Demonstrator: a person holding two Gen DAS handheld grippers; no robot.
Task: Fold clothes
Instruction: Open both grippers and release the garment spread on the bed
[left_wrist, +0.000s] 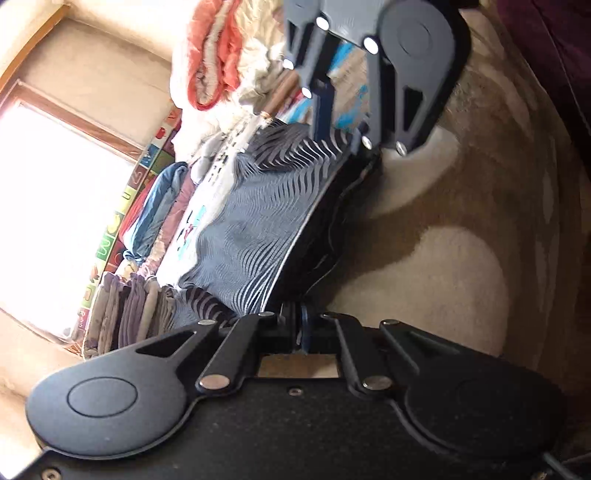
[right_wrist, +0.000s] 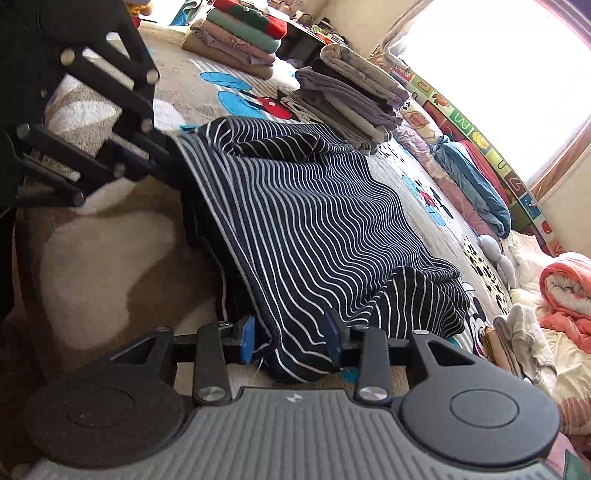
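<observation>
In the left wrist view, the left gripper (left_wrist: 300, 326) is pinching one corner of the striped garment (left_wrist: 255, 221), its jaws pressed fully together on the cloth's edge. The navy, white-striped fabric is stretching away ahead of the jaws across the patterned carpet (left_wrist: 461, 280). At the far end of that same edge, the right gripper (left_wrist: 364, 142) is reaching down to the garment's other corner. Off to the left of the jaws, a stack of folded grey clothes (left_wrist: 129, 314) is lying beside the garment.

In the right wrist view, the right gripper (right_wrist: 291, 334) is straddling the near corner of the striped garment (right_wrist: 314, 206), its jaws standing partly apart with the cloth bunching between the blue pads (right_wrist: 246, 338); whether the pads are pressing on it is unclear. Ahead and to the left of the jaws, the left gripper (right_wrist: 168, 157) is gripping the far corner. Beyond the garment, folded piles (right_wrist: 351, 99) are sitting on the cartoon-print blanket (right_wrist: 236, 99).
</observation>
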